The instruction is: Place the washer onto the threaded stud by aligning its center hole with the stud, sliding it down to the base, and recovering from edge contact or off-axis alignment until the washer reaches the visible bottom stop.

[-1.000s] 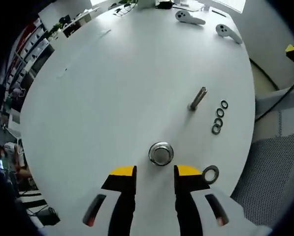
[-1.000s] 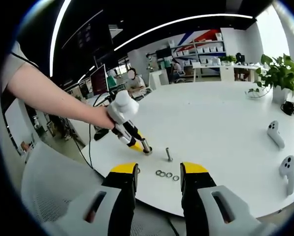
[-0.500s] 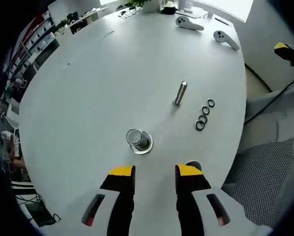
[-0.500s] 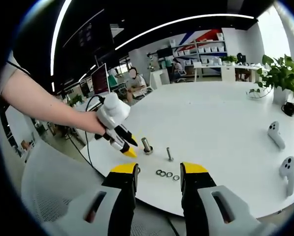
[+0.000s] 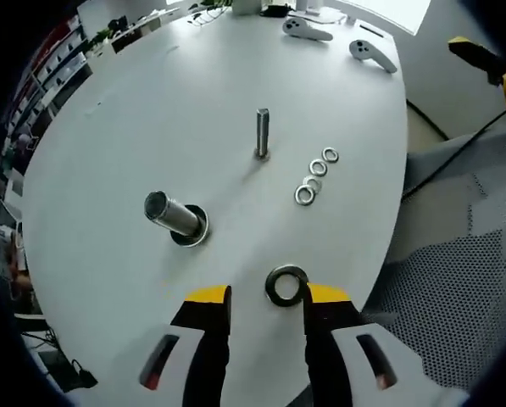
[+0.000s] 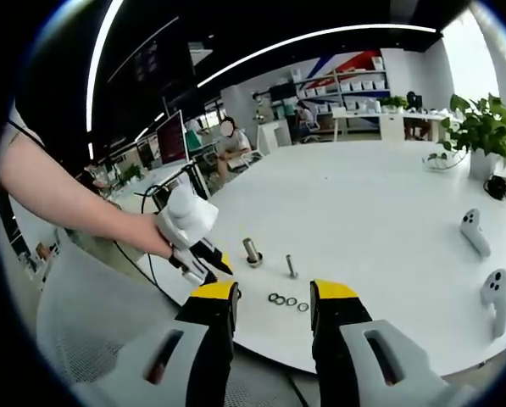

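Observation:
In the left gripper view a large steel washer [image 5: 287, 285] lies flat on the white table [image 5: 193, 102], close to its near edge. My left gripper [image 5: 268, 297] is open, and the washer sits between its yellow tips, against the right one. A thick stud [image 5: 175, 216] on a round base stands to the left; a thin threaded stud [image 5: 262, 133] stands farther off. In the right gripper view a hand holds the left gripper [image 6: 210, 267] at the table's edge, short of the thick stud [image 6: 252, 252] and the thin stud [image 6: 291, 266]. My right gripper [image 6: 274, 292] hangs open off the table.
Three small washers [image 5: 317, 176] lie in a row right of the thin stud, also as small washers [image 6: 288, 301]. Two white controllers [image 5: 308, 30] [image 6: 475, 231] lie at the far side. A mesh chair [image 5: 439, 288] stands by the edge. A potted plant [image 6: 483, 127] sits at the back.
The left gripper has drawn back from the thick stud toward the table's edge; the large washer now lies between its tips. The right gripper has held still.

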`<state>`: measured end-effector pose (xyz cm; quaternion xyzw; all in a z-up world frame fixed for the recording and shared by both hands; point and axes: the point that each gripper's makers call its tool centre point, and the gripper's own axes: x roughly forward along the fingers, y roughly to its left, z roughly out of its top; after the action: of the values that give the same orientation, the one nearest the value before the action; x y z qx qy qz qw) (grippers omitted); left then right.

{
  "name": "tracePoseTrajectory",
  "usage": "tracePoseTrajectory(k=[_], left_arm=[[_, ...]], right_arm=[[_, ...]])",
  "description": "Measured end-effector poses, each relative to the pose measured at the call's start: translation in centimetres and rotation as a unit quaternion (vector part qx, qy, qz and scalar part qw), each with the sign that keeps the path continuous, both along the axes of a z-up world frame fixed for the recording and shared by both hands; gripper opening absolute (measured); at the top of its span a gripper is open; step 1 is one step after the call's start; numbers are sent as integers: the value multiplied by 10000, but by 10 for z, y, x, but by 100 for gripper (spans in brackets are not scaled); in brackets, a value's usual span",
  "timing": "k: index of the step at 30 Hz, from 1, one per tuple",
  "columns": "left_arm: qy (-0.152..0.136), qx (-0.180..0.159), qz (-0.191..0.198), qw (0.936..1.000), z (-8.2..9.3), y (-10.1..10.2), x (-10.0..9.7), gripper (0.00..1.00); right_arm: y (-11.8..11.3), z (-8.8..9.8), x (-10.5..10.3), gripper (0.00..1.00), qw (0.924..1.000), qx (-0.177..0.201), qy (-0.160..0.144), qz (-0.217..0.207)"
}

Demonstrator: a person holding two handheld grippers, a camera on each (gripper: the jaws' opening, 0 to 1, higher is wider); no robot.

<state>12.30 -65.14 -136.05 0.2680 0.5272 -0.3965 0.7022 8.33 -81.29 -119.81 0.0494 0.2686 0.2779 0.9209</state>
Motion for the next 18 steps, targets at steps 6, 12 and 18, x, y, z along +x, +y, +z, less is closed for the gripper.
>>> tracePoseTrajectory(k=[6, 12, 18], left_arm=[[19, 3, -155, 9999, -5, -10, -11, 32], [-19, -7, -189, 9998, -11, -12, -12, 32], [-207, 126, -466, 9986, -10, -11, -10, 29]], right_arm=[[0, 0, 1, 36, 10000, -13, 13, -9], [-1, 0, 1, 36, 10000, -7, 11, -29], [-1, -1, 0, 36, 10000, -23, 18, -25]])
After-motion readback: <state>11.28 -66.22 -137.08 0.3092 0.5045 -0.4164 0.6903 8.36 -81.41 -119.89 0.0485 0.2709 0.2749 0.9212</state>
